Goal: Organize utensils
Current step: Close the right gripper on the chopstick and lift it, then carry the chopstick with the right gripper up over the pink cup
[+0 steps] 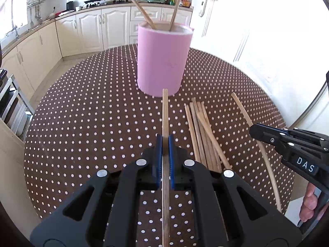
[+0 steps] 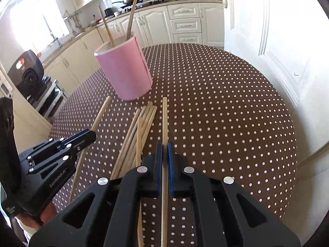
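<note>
A pink cylindrical holder stands on the dotted table with two wooden chopsticks leaning in it; it also shows in the right wrist view. My left gripper is shut on a chopstick that points at the holder's base. My right gripper is shut on another chopstick. A pile of several chopsticks lies on the table between the grippers, and shows in the right wrist view. The right gripper shows at the right of the left wrist view, the left gripper at the left of the right wrist view.
The round table has a brown cloth with white dots. Kitchen cabinets and a counter with a wok run behind it. A white door is close on the right. A metal rack stands left of the table.
</note>
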